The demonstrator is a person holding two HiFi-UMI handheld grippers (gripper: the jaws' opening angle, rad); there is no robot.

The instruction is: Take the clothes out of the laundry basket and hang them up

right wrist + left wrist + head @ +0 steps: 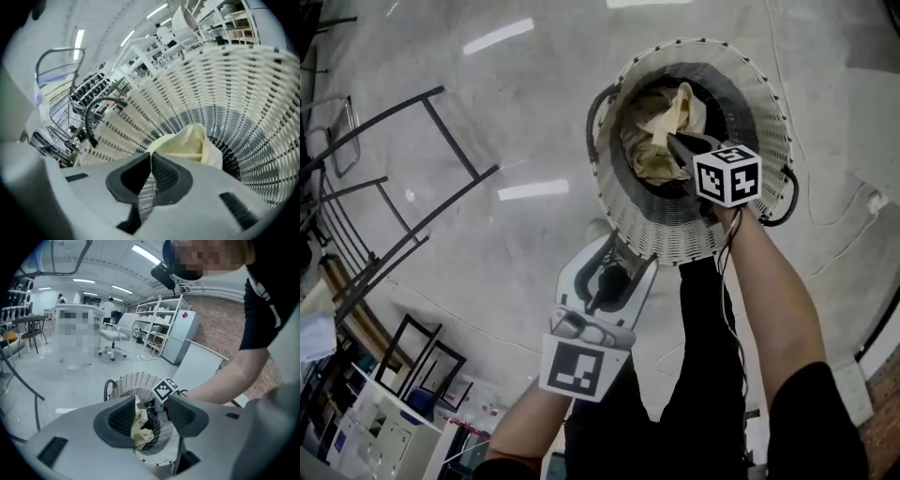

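Right tongs (150, 153) pinching cream garment (187, 145) in basket (225, 79), left tongs (151, 405) apart

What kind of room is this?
Probably a big workshop or lab hall, not a home: it has tall storage shelves, a rolling office chair, long ceiling lights and a shiny concrete floor.

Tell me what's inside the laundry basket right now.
The laundry basket holds a crumpled cream garment, pinched by the shut right gripper. Its dark inner wall shows around it; anything beneath the cloth is covered.
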